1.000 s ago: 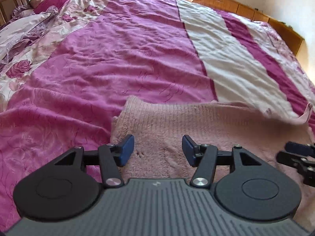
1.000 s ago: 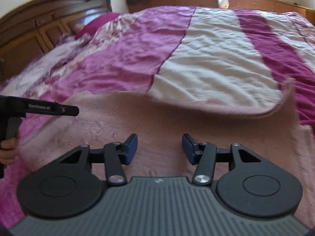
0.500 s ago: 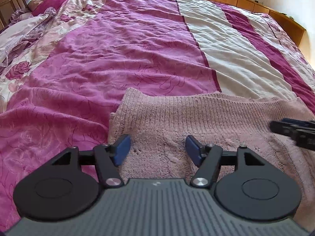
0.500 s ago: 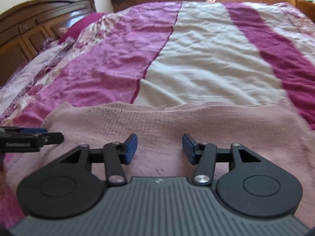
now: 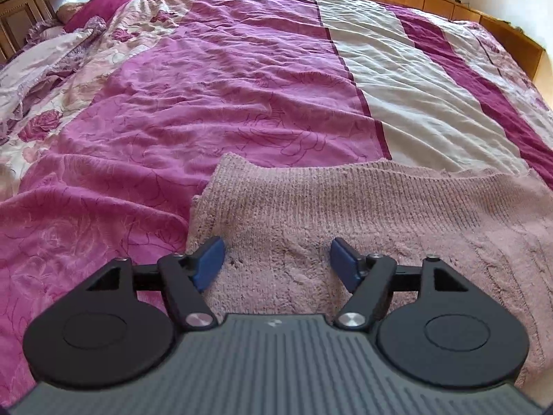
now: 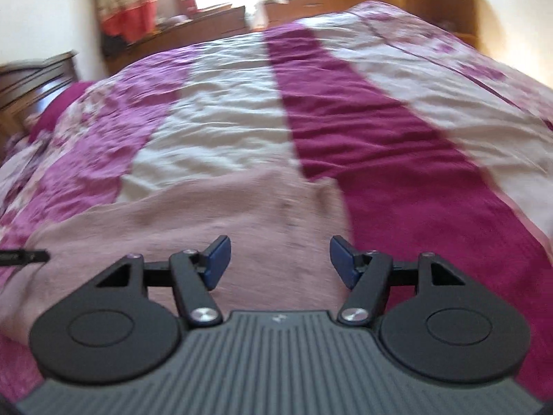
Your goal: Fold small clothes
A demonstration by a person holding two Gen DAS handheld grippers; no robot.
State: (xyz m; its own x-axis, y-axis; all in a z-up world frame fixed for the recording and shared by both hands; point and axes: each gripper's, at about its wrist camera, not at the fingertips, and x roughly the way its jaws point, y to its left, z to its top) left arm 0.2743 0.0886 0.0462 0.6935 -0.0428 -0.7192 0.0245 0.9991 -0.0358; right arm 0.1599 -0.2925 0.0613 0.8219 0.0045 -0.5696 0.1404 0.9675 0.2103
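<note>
Sweater [image 5: 363, 214] lies flat on bedspread [image 5: 214, 86], both tongs spread wide.

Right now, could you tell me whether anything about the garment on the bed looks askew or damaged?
The pink knit sweater lies mostly flat on the bedspread. Its far left corner is bunched, and there are small holes near.
</note>
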